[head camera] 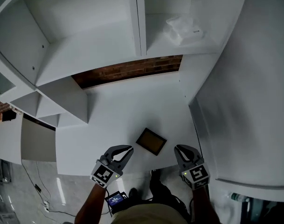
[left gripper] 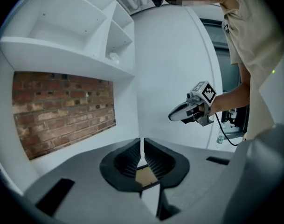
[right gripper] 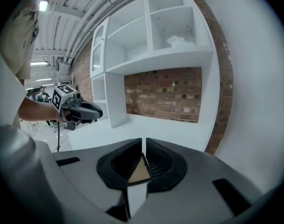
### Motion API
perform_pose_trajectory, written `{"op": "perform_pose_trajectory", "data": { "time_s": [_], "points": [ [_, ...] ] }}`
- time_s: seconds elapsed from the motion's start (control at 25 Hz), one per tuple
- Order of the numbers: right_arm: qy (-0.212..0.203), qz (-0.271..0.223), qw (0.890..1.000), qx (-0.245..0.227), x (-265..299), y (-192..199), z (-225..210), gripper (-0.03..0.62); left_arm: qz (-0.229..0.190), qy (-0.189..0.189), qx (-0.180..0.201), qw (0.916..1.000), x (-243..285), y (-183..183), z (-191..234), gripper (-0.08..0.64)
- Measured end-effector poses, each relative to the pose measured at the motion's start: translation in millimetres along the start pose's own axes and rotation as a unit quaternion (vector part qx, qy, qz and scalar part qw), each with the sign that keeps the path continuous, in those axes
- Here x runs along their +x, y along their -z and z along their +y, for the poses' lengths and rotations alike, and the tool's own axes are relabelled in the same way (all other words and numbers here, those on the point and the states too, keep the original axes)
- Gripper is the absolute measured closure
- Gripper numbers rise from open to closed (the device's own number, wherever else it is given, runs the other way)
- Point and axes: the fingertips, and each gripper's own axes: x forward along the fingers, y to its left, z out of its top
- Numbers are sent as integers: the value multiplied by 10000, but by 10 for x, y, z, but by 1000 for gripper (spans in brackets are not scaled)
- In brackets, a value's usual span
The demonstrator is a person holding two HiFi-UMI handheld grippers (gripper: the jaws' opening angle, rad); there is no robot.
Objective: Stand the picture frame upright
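A dark picture frame (head camera: 151, 141) lies flat on the white desktop (head camera: 118, 120), close to its front edge. My left gripper (head camera: 128, 149) hovers just left of the frame, shut and holding nothing. To the frame's right my right gripper (head camera: 178, 148) is likewise shut and empty. In the left gripper view the jaws (left gripper: 142, 143) meet, the frame's tan face (left gripper: 145, 175) shows below them, and the right gripper (left gripper: 175, 116) hangs across. Under the closed right jaws (right gripper: 143, 146) in the right gripper view lies the frame (right gripper: 140, 171), with the left gripper (right gripper: 98, 111) opposite.
White shelving (head camera: 86, 36) rises behind the desk over a strip of brick wall (head camera: 132, 70). A crumpled clear bag (head camera: 181, 29) sits on an upper shelf. A white side panel (head camera: 244, 101) closes the right. Cables (head camera: 39, 190) lie on the floor at the left.
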Motion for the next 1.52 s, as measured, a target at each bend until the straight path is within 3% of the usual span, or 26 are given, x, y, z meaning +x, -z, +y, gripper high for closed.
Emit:
{"op": "perform_pose_trajectory", "data": {
  "time_s": [0.2, 0.28, 0.52, 0.84, 1.08, 1.28, 1.52],
  "points": [
    [-293, 459, 9984, 146, 648, 563, -191, 575, 460, -306, -654, 9963, 446, 805, 260, 552],
    [-399, 691, 9967, 140, 882, 802, -213, 517, 557, -418, -869, 9938, 582, 1071, 340, 551],
    [-461, 1165, 9919, 188, 1357, 1457, -292, 506, 808, -545, -1112, 9890, 837, 1603, 435, 549],
    [-652, 1455, 9870, 182, 1657, 1832, -324, 506, 1018, -478, -1016, 9885, 1052, 1957, 407, 541],
    [-942, 1385, 9852, 363, 1713, 1809, -261, 497, 1169, -393, -1021, 9871, 1146, 2129, 335, 540],
    [-1080, 1574, 9815, 159, 1759, 1863, -211, 482, 1270, -371, -1004, 9861, 1203, 2203, 317, 540],
    [-1005, 1864, 9755, 588, 1782, 1884, -263, 550, 1234, -327, -977, 9870, 1200, 2207, 304, 540]
  ]
}}
